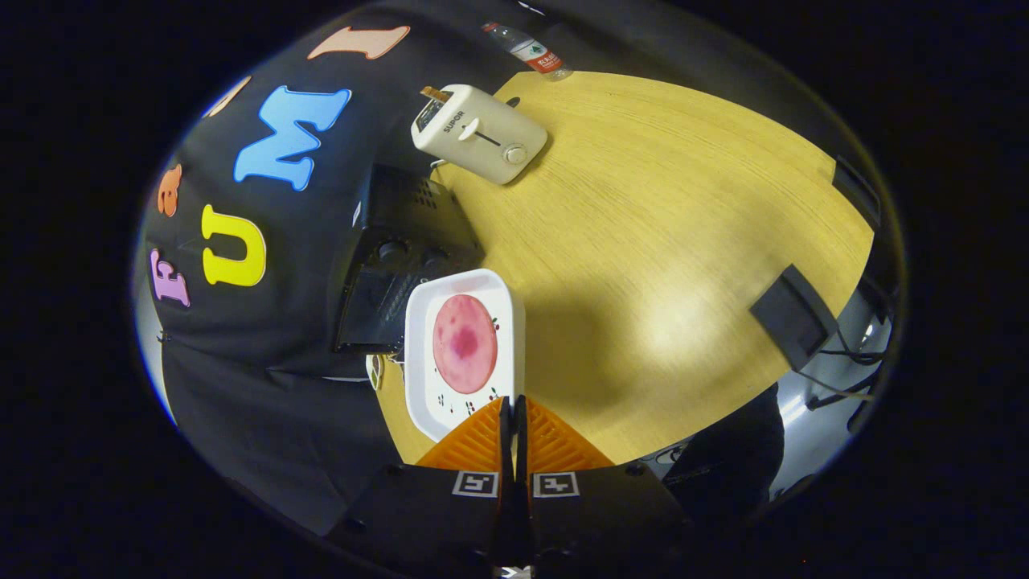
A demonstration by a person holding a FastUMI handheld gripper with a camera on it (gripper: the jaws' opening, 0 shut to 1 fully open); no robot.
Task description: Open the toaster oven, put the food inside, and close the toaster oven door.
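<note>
- Wooden table [683, 201]: light oak-pattern top, rounded edge.
- Black toaster oven [402, 249]: on the table's left side against the booth wall.
- Cream pop-up toaster [480, 133]: on the table beyond the toaster oven.
- Clear water bottle [528, 51]: at the far edge.
- Black box [792, 316]: at the right edge.

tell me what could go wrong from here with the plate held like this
1. The tool is shut on the white plate at one edge only, so the plate may tip or slip.
2. The round pink food lies loose on it and could slide off.
3. The black toaster oven is close beside the plate; a swing could knock them together.
</note>
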